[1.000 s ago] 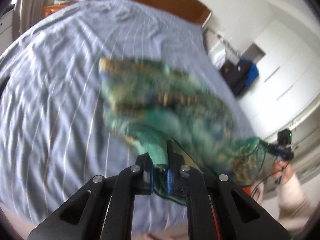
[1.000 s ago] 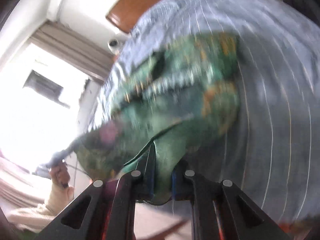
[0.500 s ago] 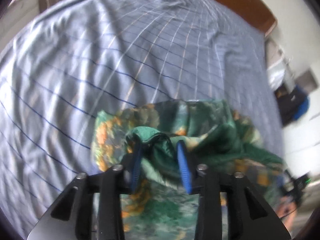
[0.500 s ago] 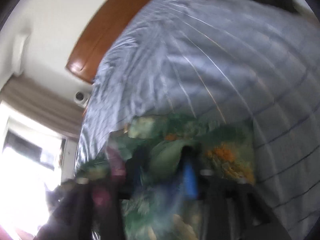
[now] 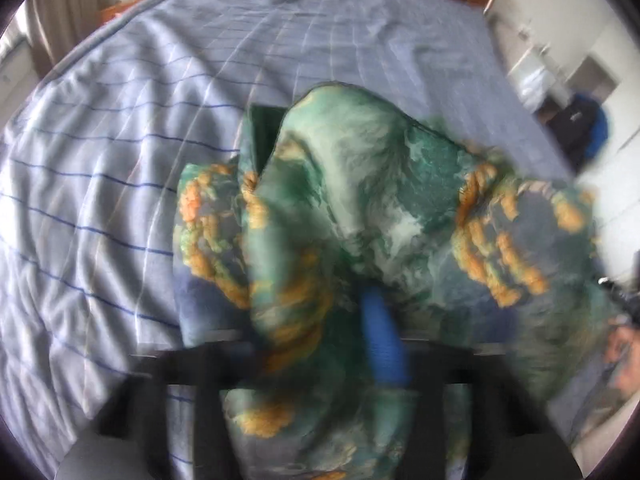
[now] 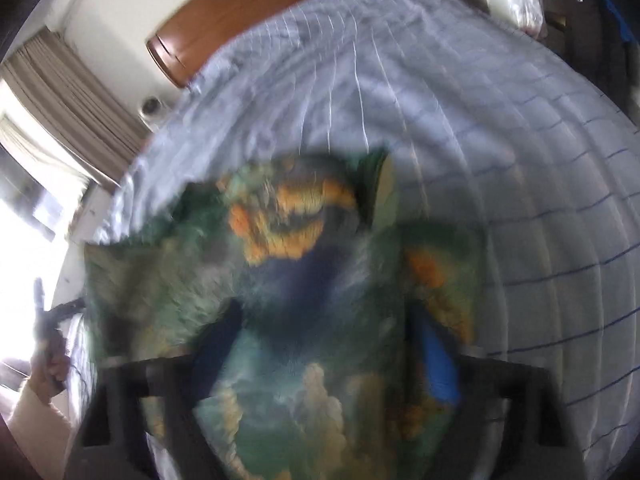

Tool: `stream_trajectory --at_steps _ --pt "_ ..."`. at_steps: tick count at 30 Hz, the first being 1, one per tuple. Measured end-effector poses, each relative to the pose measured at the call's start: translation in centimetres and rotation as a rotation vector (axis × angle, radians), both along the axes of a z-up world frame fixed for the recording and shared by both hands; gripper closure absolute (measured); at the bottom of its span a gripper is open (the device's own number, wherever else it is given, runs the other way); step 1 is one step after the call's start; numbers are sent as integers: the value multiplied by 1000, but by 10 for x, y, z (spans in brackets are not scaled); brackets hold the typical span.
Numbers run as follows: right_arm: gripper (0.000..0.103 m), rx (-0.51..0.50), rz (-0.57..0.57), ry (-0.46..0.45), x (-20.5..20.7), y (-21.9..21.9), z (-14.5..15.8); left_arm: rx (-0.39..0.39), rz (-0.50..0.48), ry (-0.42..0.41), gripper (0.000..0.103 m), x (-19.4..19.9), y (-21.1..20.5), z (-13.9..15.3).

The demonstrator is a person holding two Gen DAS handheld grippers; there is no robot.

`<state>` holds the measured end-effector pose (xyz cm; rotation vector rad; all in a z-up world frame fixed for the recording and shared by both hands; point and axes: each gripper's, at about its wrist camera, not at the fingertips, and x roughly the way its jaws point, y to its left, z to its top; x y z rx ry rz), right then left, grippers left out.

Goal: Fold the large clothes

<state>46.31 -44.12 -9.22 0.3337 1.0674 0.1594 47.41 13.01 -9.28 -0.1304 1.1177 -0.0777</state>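
Note:
A green garment with orange and blue print (image 5: pixel 360 208) lies bunched on the striped blue bedsheet (image 5: pixel 120 160). My left gripper (image 5: pixel 320 336) is open; cloth drapes over and between its fingers, and one blue pad (image 5: pixel 384 340) shows. In the right wrist view the same garment (image 6: pixel 280 280) fills the middle over the bedsheet (image 6: pixel 480 120). My right gripper (image 6: pixel 320 352) is open, with cloth lying between its fingers and a blue pad (image 6: pixel 438 360) showing on the right. Both views are motion-blurred.
A wooden headboard (image 6: pixel 240 20) stands at the far end of the bed. Curtains and a bright window (image 6: pixel 52 120) are to the left. Dark and blue bags (image 5: pixel 580 128) sit by white cupboards right of the bed.
Both grippers went from shut on the garment to open. They dropped toward the bed, and the garment now lies bunched over the open fingers.

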Motion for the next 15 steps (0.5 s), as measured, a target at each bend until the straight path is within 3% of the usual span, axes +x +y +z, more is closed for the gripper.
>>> stream_trajectory --at_steps 1,2,3,6,8,11,13,15 --pt "75 -56 -24 8 0 5 -2 29 15 -25 91 -1 -2 7" --pt "85 -76 -48 2 0 6 -1 4 42 -58 93 -3 5 18" --pt "89 -76 -69 -25 -3 5 9 -19 80 -85 93 -4 15 29" --pt "91 -120 -85 -155 -13 -2 52 -94 111 -120 94 -2 40 40" --pt "91 -136 -77 -174 -12 -2 58 -35 127 -93 93 5 34 20" --pt "90 -190 -88 -66 1 8 16 49 166 -6 80 16 17 -36" --pt "86 -199 -95 5 3 15 -21 55 193 -59 76 9 13 -45" --pt "78 -223 -132 -55 -8 19 -28 99 204 -100 56 2 9 -40"
